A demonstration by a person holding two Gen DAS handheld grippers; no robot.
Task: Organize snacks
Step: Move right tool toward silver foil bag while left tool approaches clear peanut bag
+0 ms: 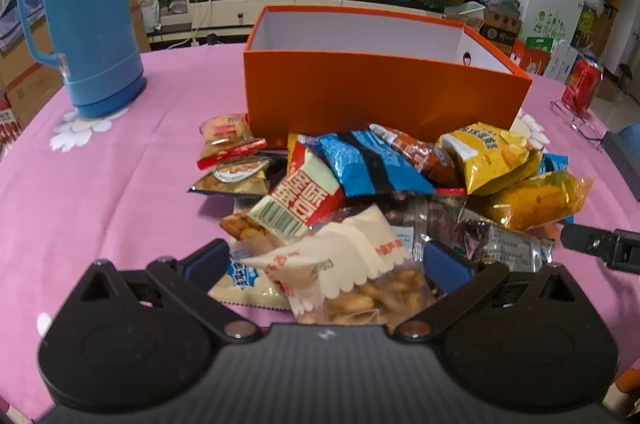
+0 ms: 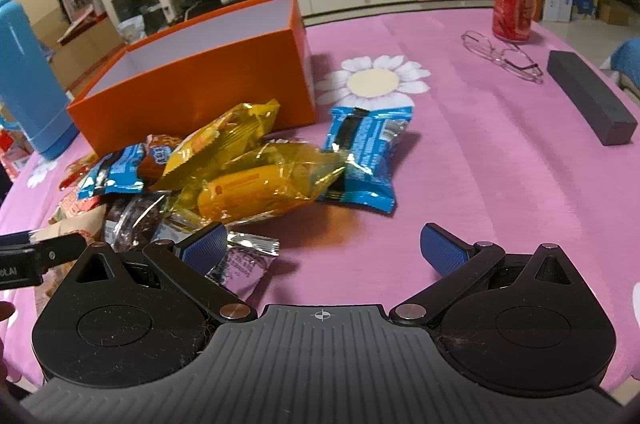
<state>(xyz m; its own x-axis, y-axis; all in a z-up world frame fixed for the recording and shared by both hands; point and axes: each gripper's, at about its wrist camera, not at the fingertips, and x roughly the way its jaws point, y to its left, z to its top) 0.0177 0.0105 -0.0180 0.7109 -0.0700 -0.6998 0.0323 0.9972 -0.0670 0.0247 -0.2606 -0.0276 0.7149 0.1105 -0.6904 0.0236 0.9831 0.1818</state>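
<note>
Straddling a peanut packet [image 1: 352, 280], the left gripper [image 1: 326, 260] is held wide for a grasp. The right gripper [image 2: 328, 248] is also spread, empty. Snacks [image 2: 256, 175] are heaped at the box's [image 1: 360, 91] 6 o'clock, ready for loading.

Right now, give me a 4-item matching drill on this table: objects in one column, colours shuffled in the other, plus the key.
Things:
1. box
2. flask
3. can
4. tablecloth

Colours:
A. pink
B. red
C. orange
D. light blue

Pairs: 1-C, 2-D, 3-B, 4-A
</note>
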